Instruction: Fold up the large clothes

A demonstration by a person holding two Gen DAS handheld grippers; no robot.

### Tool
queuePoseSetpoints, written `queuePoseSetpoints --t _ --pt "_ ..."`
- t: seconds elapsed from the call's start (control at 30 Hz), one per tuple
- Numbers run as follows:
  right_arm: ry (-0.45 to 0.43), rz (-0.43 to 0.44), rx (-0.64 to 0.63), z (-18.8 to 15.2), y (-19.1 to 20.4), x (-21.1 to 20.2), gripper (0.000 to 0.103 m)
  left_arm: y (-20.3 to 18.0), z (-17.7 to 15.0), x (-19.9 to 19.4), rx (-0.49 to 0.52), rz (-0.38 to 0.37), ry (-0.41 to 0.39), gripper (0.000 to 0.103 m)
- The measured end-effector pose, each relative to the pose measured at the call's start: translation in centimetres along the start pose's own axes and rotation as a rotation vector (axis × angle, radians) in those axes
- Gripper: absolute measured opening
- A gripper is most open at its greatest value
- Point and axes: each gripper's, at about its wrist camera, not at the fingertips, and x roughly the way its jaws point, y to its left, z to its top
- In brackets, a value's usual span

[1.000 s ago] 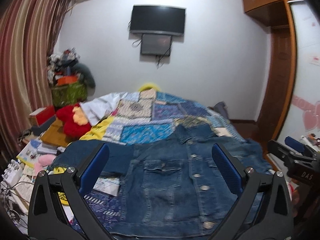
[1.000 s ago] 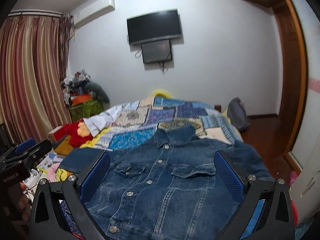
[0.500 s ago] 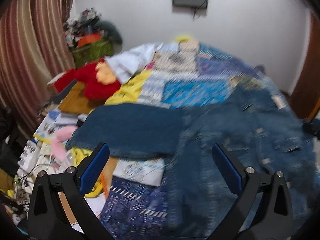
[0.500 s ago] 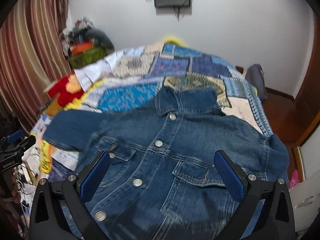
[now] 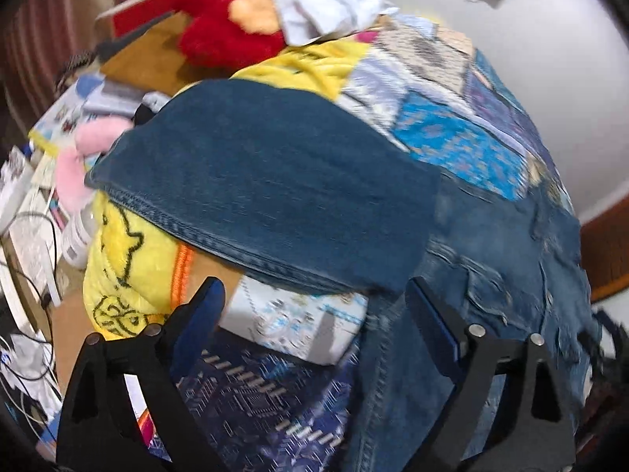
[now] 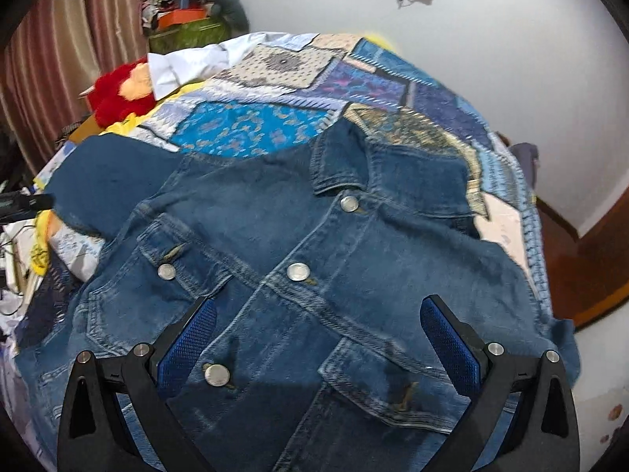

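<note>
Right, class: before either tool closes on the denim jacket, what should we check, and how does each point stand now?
1. Denim jacket lies front up, buttoned, on the patchwork quilt: ok.
2. Collar lies flat at the far end: ok.
3. Sleeve spread out flat: not ok, it lies over the yellow cloth and clutter at the bed's edge.
4. Left tool has fabric between its pads: not ok; its jaws are closing, with the sleeve's edge just beyond the tips and nothing gripped.
5. Right tool open above the jacket front: ok, nothing gripped.
6. Other sleeve's position: cannot tell, it drops out of sight.
</note>
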Motion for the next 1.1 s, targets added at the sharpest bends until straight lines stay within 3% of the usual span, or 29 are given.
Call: queuePoseSetpoints --t 0.3,0.5,0.57,0.77,0.93,1.03,1.1 --pt "-0.008 0.029 0.024 0.2 -0.3 -0.3 0.103 3.2 1.5 4.7 -0.126 0.008 0.083 0.059" --pt "-0.013 0.026 0.042 0.0 -1.0 -0.7 0.103 4.3 2.7 4.4 -0.167 0.027 0.045 0.029" --pt "-0.015 0.021 0.049 0.0 -1.4 -1.0 0.103 3.5 2.9 3.3 -0.11 0.068 0.002 0.013" --pt "-0.048 0.001 0.057 -0.1 -2.5 -2.6 0.103 -1.3 4.0 -2.7 0.078 0.125 -0.172 0.011" --pt "-0.091 -0.014 0.075 0.0 -3.9 -4.7 0.103 -7.9 5.4 -6.5 0.207 0.034 -0.268 0.007" --pt "-0.111 -0.025 0.09 -0.2 -4.8 -6.1 0.103 -12.6 4.6 -6.2 0.319 -0.018 -0.266 0.005" --pt "-0.12 -0.035 0.097 -0.5 -5.3 -6.8 0.103 -15.6 3.5 -4.6 0.381 -0.046 -0.225 0.005"
